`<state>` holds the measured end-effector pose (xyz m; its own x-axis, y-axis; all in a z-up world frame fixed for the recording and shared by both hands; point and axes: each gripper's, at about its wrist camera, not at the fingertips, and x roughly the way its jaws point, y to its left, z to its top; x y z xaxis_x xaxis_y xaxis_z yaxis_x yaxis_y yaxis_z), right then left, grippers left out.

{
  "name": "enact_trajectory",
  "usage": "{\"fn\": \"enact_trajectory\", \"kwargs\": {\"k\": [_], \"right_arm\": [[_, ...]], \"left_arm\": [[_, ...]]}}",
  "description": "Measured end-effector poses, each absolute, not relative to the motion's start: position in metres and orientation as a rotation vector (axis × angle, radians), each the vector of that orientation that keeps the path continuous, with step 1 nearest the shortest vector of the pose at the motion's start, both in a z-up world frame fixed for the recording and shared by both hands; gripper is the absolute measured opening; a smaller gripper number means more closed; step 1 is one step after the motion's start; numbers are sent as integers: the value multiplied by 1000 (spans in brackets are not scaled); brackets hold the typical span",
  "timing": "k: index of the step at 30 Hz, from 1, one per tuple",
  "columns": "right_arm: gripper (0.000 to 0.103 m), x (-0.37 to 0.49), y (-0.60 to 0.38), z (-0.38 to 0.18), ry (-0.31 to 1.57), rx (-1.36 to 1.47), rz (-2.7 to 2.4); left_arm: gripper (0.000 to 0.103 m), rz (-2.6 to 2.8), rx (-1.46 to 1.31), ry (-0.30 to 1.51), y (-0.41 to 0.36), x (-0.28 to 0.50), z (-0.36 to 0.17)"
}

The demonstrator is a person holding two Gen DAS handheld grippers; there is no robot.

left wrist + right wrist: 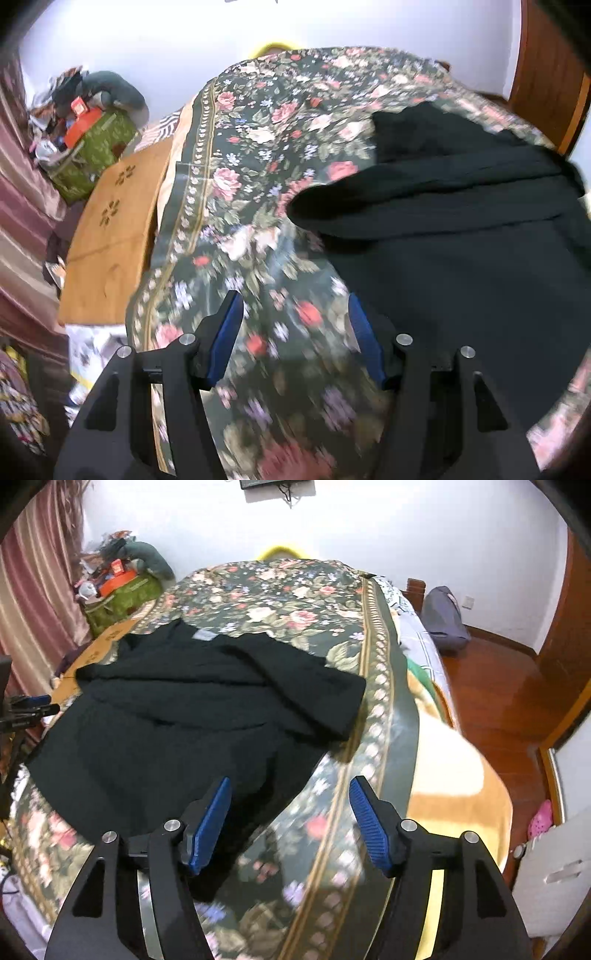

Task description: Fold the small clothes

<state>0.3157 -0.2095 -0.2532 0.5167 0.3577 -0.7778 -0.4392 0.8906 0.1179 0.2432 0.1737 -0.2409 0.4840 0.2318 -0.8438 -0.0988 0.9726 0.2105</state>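
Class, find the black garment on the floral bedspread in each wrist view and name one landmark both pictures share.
Left wrist view: the black garment fills the right half, one sleeve reaching left over the floral bedspread.
Right wrist view: the black garment lies left of centre, one sleeve reaching right.
Shared landmark: the green box with an orange item on top, at upper left.

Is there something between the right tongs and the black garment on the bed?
Nothing visible. The right tongs hang open over the near corner of the black garment, which lies on the floral bedspread, with only air between.
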Motion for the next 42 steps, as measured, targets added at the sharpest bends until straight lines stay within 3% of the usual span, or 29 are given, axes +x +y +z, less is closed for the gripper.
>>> {"fn": "enact_trajectory", "kwargs": {"k": [5,14,17,18,21,23,25,35,38,40,42], "right_arm": [[63,339,-213,-272,967,-96,447],[62,359,-212,-272,947,-108,448],[42,362,-208,-265,912,-92,474],[35,364,-207,-263,909,-78,483],[19,369,-208,-257,894,-26,509],[14,374,-207,-252,881,-9,523],[10,381,-205,-247,868,0,533],[11,426,-217,-246,889,128,432],[27,422,-225,-246,887,150,435],[47,413,-227,-245,875,129,442],[52,408,-228,-244,871,101,452]], "left_arm": [[59,182,176,1053,181,270,-258],[59,91,164,940,177,299,-243],[57,94,201,920,170,308,-245],[54,89,206,915,168,310,-245],[28,75,177,921,167,316,-245],[8,70,148,930,168,324,-245],[2,82,114,934,170,332,-245],[1,219,-77,967,210,352,-243],[1,224,-98,977,220,347,-247],[4,217,-131,965,227,339,-245],[9,199,-157,966,232,333,-243]]}}
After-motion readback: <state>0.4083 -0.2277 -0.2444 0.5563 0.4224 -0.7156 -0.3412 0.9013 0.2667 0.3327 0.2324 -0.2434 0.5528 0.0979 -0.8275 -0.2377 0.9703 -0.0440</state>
